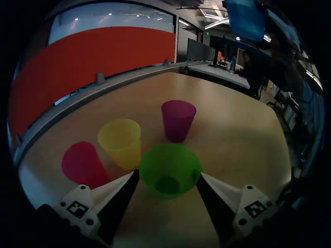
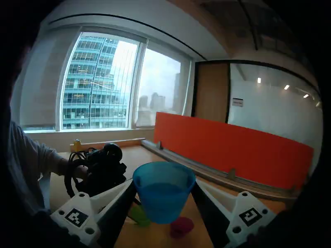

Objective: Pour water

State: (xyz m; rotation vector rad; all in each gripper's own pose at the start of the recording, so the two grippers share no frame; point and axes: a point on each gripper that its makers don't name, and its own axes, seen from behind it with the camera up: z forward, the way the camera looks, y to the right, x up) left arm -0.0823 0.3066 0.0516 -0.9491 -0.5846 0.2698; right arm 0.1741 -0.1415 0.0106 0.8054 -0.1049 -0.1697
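My left gripper point(image 1: 167, 175) is shut on a green cup point(image 1: 169, 169) that stands upright on the wooden table point(image 1: 231, 132); the cup looks empty. Behind it stand a yellow cup point(image 1: 120, 142), a red cup point(image 1: 82, 165) and a purple cup point(image 1: 178, 120). My right gripper point(image 2: 163, 184) is shut on a blue cup point(image 2: 163, 198), held upright high above the table, with what looks like water inside. In the left gripper view the blue cup point(image 1: 245, 16) hangs at the top right. Far below the blue cup I see the green cup point(image 2: 140, 215) and the purple cup point(image 2: 182, 226).
An orange partition point(image 1: 95, 58) with a grey rail runs along the table's far side. Desks and monitors point(image 1: 219, 53) stand beyond the table's far end. A sleeve point(image 2: 29, 165) and the hand holding the left gripper's black body point(image 2: 99, 167) sit at the left of the right gripper view.
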